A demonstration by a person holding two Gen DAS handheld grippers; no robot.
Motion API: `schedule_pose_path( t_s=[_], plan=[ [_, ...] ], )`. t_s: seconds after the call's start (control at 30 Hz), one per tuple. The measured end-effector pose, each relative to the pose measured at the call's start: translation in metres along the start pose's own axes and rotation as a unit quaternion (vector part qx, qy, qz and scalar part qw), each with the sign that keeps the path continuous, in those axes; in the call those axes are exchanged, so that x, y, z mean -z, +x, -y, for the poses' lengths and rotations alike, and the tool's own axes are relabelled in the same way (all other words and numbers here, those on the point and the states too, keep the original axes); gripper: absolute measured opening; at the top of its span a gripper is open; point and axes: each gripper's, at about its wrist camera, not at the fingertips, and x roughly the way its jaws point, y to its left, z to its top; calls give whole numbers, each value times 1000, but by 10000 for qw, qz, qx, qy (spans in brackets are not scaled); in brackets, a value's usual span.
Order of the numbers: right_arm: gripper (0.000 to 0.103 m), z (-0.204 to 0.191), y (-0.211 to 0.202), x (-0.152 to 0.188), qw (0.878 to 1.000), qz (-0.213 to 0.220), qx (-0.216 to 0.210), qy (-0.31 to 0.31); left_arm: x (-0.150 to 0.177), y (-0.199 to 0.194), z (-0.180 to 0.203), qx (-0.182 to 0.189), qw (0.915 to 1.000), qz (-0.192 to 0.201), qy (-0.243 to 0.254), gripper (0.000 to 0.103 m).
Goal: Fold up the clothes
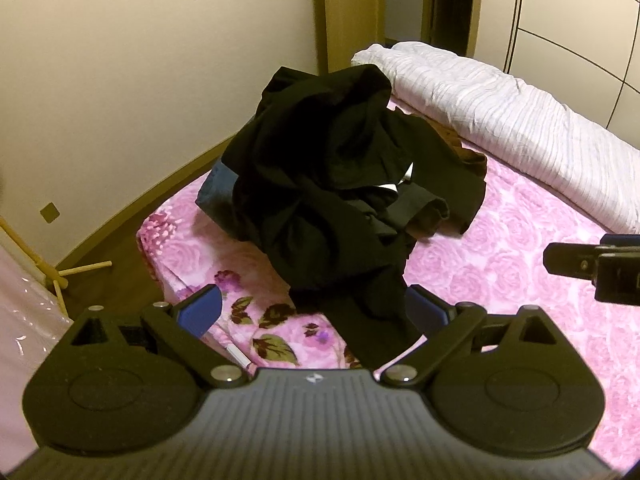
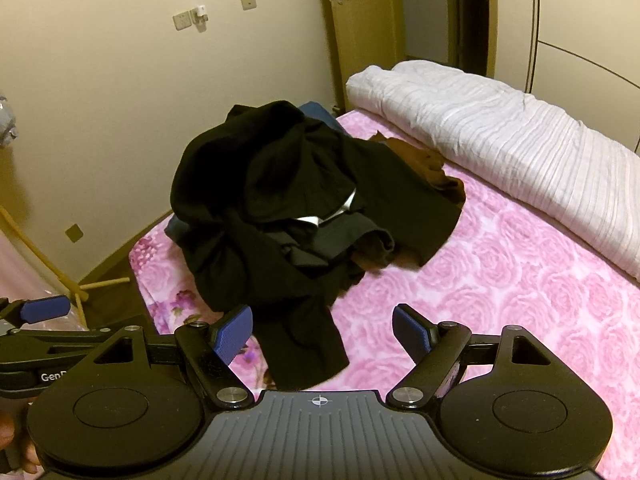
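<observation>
Clothes (image 1: 332,184) heaped mid-frame on pink bed (image 1: 520,280), black sleeve trailing down between spread jaws of left gripper (image 1: 312,312); right gripper (image 2: 322,332) jaws also spread, empty.

- The left wrist view looks forward and down over the left gripper (image 1: 316,306) at the clothes (image 1: 336,184) on the bed (image 1: 520,272), close above them.
- The right wrist view faces the same way over the right gripper (image 2: 324,332), slightly further back.
- Both share the clothes, quilt (image 1: 500,112), wall and door (image 2: 360,32).
- Each view catches the other gripper at its edge.
</observation>
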Motion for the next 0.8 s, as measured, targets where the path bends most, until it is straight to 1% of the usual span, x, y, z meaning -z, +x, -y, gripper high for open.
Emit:
schedule_pose_path(
  t_s=[0.8],
  plan=[
    [80,11,2,8,10000,-59,-17,41,4,-1,3,-76,10000,-19,35,97]
  ],
)
